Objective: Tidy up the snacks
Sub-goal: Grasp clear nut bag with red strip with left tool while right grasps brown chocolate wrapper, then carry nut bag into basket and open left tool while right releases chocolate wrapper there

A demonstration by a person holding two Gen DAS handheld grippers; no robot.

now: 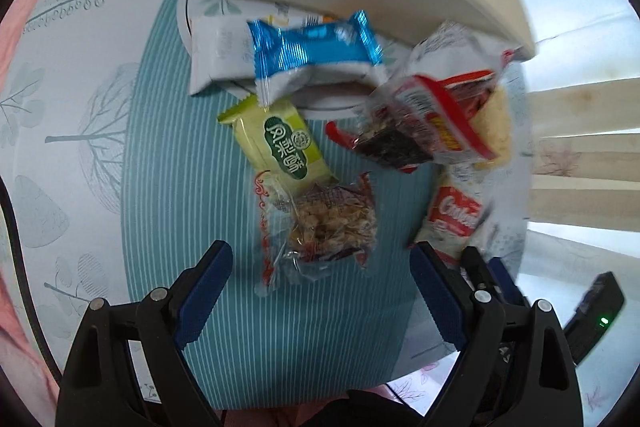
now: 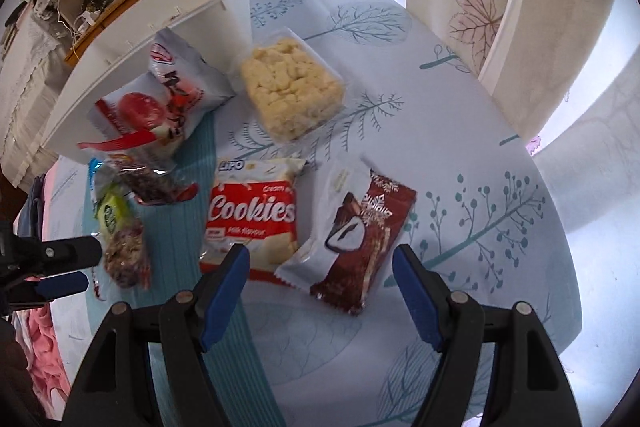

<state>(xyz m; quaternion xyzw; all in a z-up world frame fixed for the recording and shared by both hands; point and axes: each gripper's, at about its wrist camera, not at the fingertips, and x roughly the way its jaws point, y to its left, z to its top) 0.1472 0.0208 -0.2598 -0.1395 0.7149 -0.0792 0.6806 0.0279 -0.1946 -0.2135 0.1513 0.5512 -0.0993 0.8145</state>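
- My left gripper point(image 1: 320, 291) is spread wide with nothing between the blue pads, pointing down at the striped teal placemat point(image 1: 168, 195).
- Right off its tips is a clear packet of nutty brittle point(image 1: 324, 227) with red trim, lying flat on the mat.
- Touching the top of that one is the yellow-green pineapple cake bar point(image 1: 280, 143), angled across the mat.
- My right gripper point(image 2: 320, 291) is also gaping, gripping nothing, over the tree-print tablecloth point(image 2: 480, 187).
- Just ahead of it, between the tips, is a dark red and white chocolate snack pack point(image 2: 356, 239), lying on the cloth.
- Beside that, on its left in the right view, sits the red and white Cookies bag point(image 2: 252, 215), its corner just at my left-side pad.
- Farther out in the left view, a blue foil snack point(image 1: 312, 51) lies over a white packet point(image 1: 220, 55); both rest on a white plate point(image 1: 320, 107), I think, though it's mostly covered.
- To the side there's a blurry dark packet with a red edge point(image 1: 408, 131), and behind it a red and white bag point(image 2: 176, 91) leaning against the bin.
- A clear-wrapped block of pale puffed rice point(image 2: 292, 91) sits on the cloth near the bin's corner.
- Farthest back is the white organizer bin point(image 2: 160, 23); can't make out what's inside it.
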